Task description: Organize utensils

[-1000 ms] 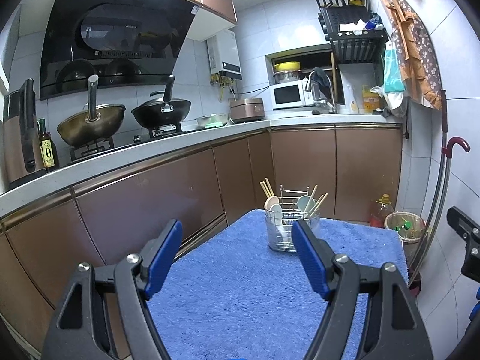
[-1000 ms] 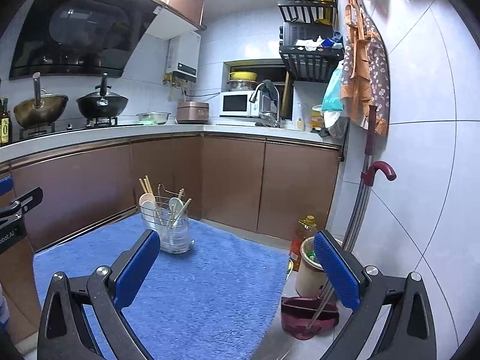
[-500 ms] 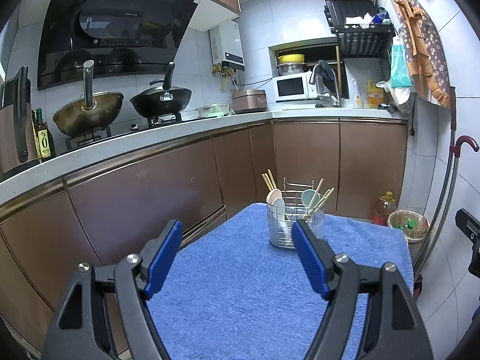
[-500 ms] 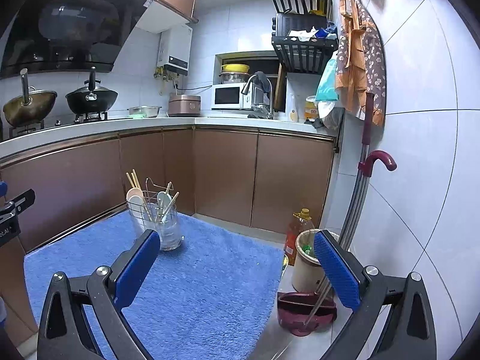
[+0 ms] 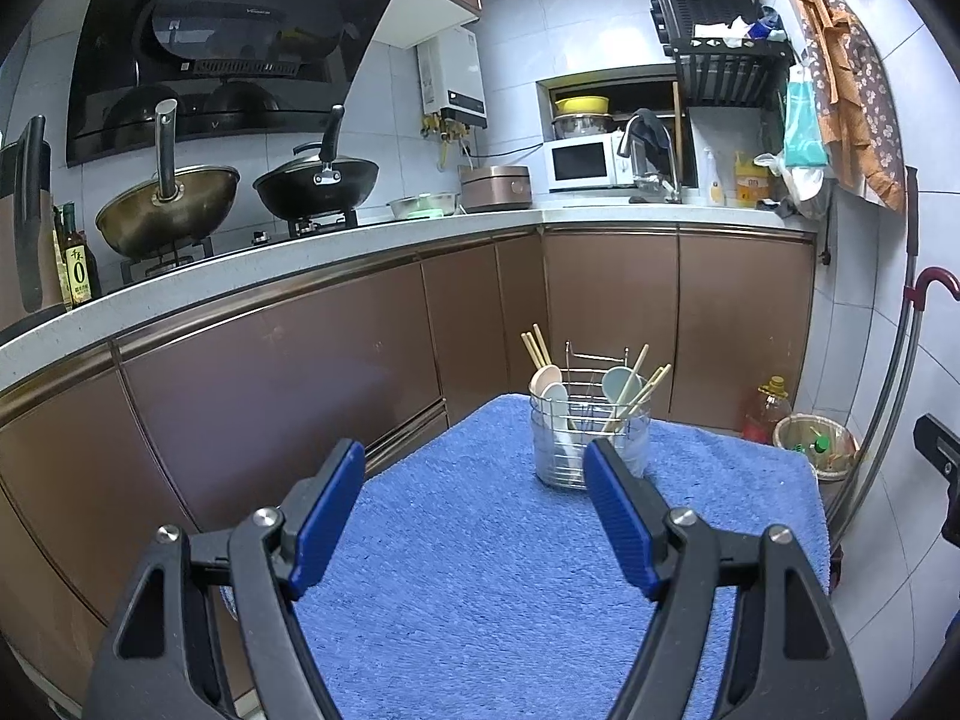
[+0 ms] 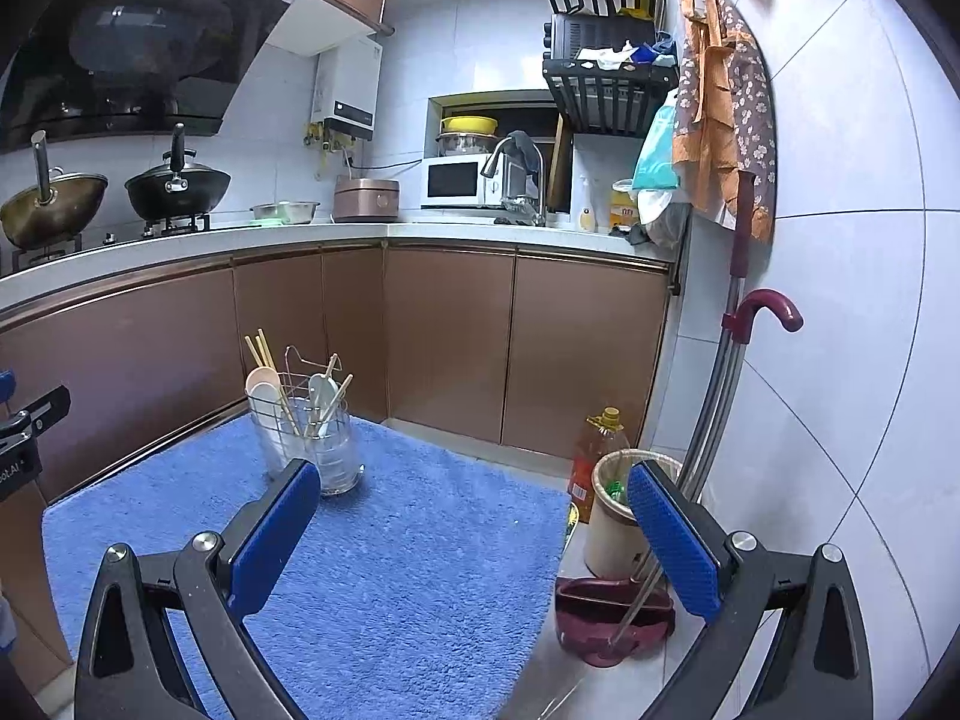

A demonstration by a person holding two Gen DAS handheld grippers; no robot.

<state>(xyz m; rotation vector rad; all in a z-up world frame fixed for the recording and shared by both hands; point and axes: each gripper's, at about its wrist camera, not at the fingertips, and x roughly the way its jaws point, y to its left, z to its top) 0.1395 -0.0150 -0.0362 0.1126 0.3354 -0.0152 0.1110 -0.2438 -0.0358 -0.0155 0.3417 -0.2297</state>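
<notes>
A wire utensil holder [image 5: 588,438] stands upright at the far end of a blue towel [image 5: 492,576]; it also shows in the right wrist view [image 6: 306,438]. It holds wooden chopsticks [image 5: 535,347], a cream spoon [image 5: 545,379] and a pale green spoon [image 5: 618,385]. My left gripper [image 5: 474,480] is open and empty above the towel, short of the holder. My right gripper [image 6: 474,501] is open and empty, to the right of the holder, over the towel's right part.
Brown cabinets [image 5: 312,360] and a white counter [image 5: 360,240] with woks [image 5: 315,180] run behind the table. On the floor at right stand a waste bin [image 6: 618,510], an oil bottle [image 6: 594,450], a dustpan [image 6: 612,618] and a red-handled cane [image 6: 762,318].
Both views have shifted: the utensil holder now sits lower and a little nearer in each. Both grippers stay open and empty.
</notes>
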